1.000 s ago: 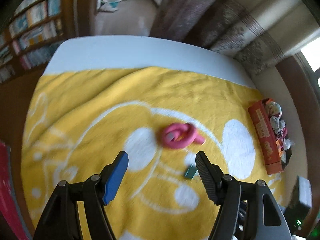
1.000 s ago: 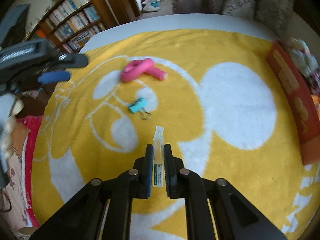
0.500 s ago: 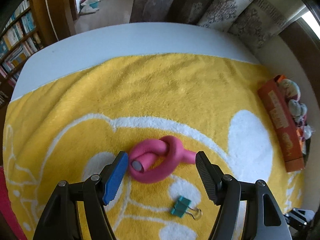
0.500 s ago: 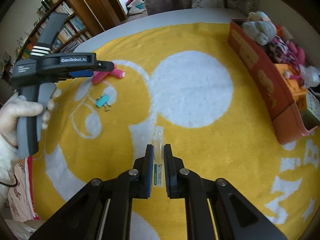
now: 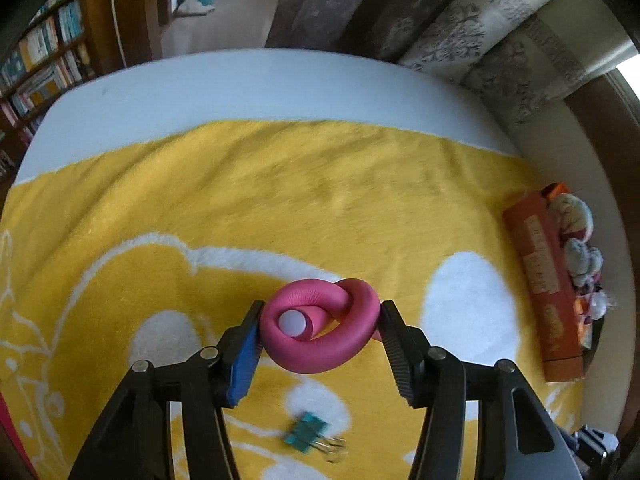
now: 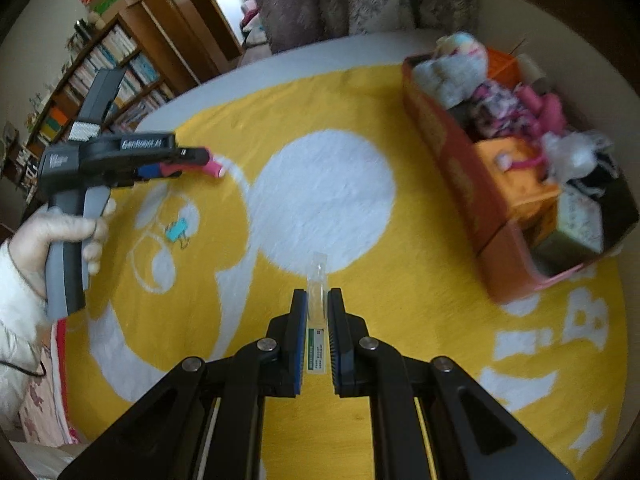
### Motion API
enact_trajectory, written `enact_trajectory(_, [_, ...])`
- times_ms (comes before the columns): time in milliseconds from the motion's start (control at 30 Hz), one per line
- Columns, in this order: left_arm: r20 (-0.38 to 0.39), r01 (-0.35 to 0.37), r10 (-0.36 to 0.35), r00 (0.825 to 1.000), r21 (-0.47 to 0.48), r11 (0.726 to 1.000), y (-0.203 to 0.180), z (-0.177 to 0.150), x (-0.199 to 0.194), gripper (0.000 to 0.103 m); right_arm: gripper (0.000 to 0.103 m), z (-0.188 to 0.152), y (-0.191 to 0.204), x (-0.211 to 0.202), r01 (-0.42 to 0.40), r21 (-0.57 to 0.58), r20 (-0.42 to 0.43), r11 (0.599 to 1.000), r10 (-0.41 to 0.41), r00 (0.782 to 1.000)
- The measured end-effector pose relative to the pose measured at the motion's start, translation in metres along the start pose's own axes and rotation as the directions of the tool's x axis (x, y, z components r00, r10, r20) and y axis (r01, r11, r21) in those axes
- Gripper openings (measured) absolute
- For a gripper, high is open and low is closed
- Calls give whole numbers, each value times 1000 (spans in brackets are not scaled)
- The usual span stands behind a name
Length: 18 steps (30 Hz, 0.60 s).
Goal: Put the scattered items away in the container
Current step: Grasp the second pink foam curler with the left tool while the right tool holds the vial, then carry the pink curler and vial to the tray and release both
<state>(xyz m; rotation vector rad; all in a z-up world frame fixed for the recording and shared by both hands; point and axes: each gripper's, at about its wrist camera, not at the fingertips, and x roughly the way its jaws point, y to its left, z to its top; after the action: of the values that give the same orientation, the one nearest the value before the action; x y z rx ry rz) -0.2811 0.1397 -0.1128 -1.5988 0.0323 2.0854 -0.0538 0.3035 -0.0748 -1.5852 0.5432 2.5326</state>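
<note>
A pink foam tube tied in a knot point(image 5: 320, 356) lies on the yellow blanket point(image 5: 280, 200). My left gripper point(image 5: 322, 308) straddles the tube, its jaws closing with both pads touching the knot's sides. From the right wrist view the left gripper point(image 6: 192, 156) hides most of the tube point(image 6: 214, 167), and a gloved hand point(image 6: 60, 228) holds it. My right gripper point(image 6: 318, 296) is shut on a small clear vial point(image 6: 317, 276) with a green label, above the blanket. The orange box point(image 6: 448, 148) stands to the right, full of soft toys and cloths.
A teal binder clip point(image 5: 306, 436) lies on the blanket just below the pink knot, also the clip point(image 6: 176, 232) left of the vial. The orange box point(image 5: 540, 280) sits at the blanket's right edge. Bookshelves point(image 6: 100, 68) line the far left; curtains hang behind.
My left gripper came down over the pink knot and its jaws narrowed onto it. My right gripper carried the vial to the right, nearer the orange box.
</note>
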Motion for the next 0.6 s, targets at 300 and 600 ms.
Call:
enact_trajectory(300, [47,101,-105,993,70,992,-92,6,-31,58,11,22,-52,-43,19,60,108,998,-25,994])
enact_trajectory(600, [62,206,-223,973,202,957,-210,16,-42,58,11,45,-111,-77,36,130,195,991,-61,979])
